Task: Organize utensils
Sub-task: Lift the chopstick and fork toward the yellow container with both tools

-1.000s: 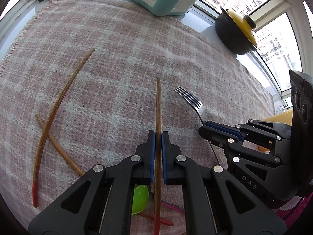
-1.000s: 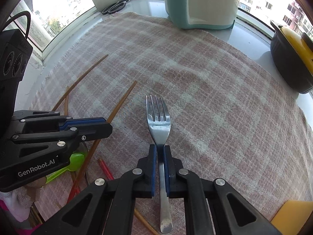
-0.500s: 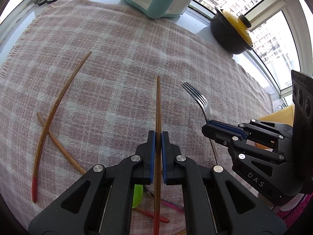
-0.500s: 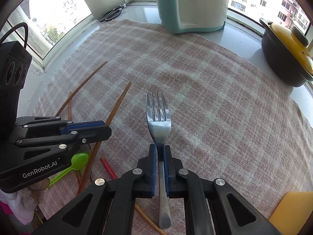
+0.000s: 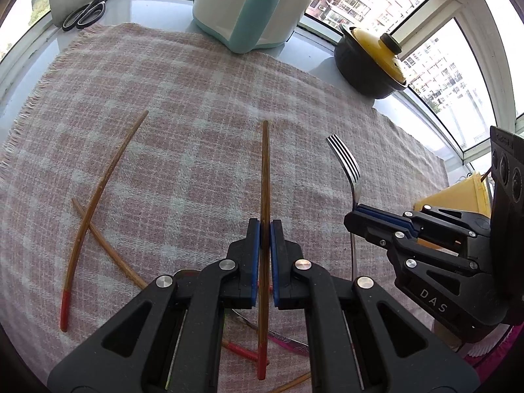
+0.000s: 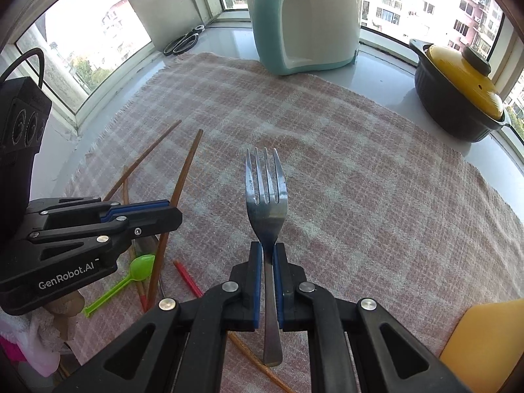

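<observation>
My left gripper (image 5: 265, 226) is shut on a brown chopstick (image 5: 264, 170) with a red end, held above the checked cloth (image 5: 196, 98). Beside it, my right gripper (image 6: 268, 249) is shut on a metal fork (image 6: 266, 196), tines pointing away, also lifted off the cloth. Each gripper shows in the other's view: the right gripper (image 5: 353, 216) at the right edge, the left gripper (image 6: 177, 213) at the left. Two more chopsticks (image 5: 95, 196) lie crossed on the cloth at left. A green plastic spoon (image 6: 137, 271) and other red-tipped chopsticks (image 6: 186, 278) lie near the front edge.
A teal and white appliance (image 6: 304, 23) stands at the back of the sill. A dark pot with a yellow lid (image 6: 458, 98) sits at the right. Scissors (image 5: 85, 13) and a white board (image 6: 163, 6) are at the back left. A yellow container (image 6: 484, 344) is at the near right.
Both grippers have risen with the chopstick and the fork, so the cloth looks farther away and more of the sill, pot and appliance shows.
</observation>
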`<state>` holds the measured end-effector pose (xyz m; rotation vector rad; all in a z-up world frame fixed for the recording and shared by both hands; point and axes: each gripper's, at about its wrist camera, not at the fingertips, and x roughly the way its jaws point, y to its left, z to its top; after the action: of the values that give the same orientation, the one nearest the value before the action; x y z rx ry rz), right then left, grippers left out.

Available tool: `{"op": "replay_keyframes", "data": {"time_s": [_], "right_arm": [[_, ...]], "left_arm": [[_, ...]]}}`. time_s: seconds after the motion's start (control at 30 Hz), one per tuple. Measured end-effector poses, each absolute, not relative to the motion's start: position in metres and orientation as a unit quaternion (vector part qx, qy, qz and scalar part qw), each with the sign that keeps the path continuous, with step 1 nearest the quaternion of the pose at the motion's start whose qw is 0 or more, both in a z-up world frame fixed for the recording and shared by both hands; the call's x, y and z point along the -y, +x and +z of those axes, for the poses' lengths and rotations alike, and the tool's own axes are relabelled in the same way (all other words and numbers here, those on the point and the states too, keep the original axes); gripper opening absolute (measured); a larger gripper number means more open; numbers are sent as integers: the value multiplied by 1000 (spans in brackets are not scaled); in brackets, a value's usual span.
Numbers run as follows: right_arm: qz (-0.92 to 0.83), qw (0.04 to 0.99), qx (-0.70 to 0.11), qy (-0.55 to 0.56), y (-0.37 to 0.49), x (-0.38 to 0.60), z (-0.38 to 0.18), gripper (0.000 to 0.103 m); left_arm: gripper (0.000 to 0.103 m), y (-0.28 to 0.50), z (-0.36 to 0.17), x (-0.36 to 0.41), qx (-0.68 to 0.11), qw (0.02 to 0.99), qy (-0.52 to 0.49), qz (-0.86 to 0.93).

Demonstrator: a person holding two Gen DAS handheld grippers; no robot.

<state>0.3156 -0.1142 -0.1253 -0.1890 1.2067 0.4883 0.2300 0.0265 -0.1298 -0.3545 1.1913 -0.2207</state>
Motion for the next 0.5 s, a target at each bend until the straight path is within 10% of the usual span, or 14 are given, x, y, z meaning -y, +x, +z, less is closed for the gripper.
{"op": "replay_keyframes", "data": {"time_s": [0.5], "right_arm": [[207,828,-520,-26,288,171,-68,0]], "left_arm": [[4,221,-85,17,-523,825,-157,-144]]}}
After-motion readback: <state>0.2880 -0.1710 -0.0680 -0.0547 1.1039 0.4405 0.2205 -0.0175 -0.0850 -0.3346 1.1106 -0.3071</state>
